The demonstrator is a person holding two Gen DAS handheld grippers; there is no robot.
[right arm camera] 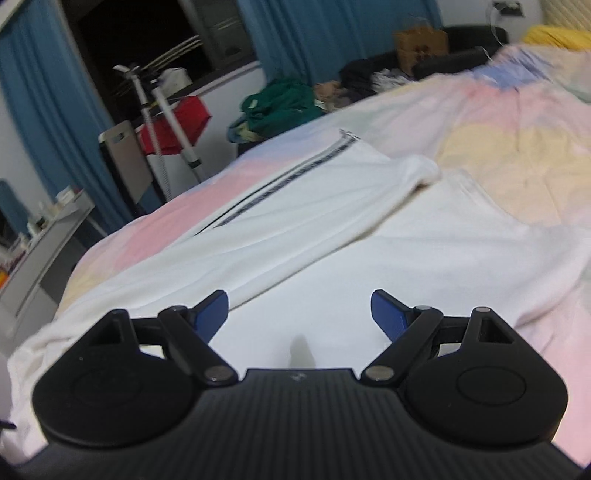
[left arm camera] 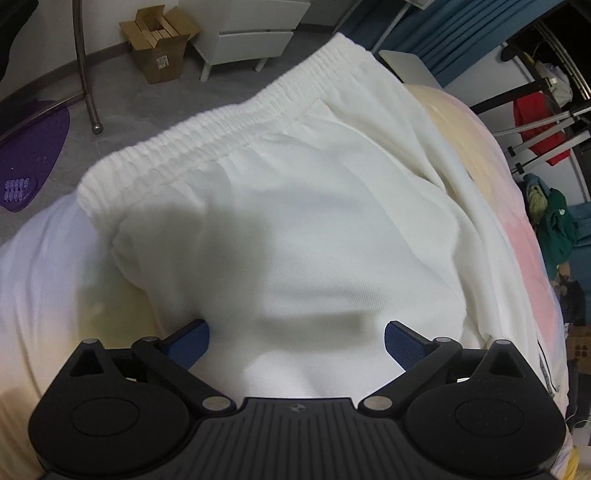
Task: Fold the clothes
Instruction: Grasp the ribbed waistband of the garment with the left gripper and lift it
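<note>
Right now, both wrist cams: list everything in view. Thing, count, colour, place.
white trousers: 1, white, elastic waistband away from the left claw, spread on the bed; dark side stripe on one leg in the right view
bedspread: 1, pastel pink, yellow and blue, under the trousers
cardboard box: 1, brown, open, on the floor
white cabinet: 1, white, beside the box
purple mat: 1, purple, floor beside the bed
curtains: blue, by the window
red cloth: 1, red, on a stand
green clothes pile: 1, green, past the bed
left claw: 1, black, blue pads, open over the trousers
right claw: 1, black, blue pads, open over the trousers
</note>
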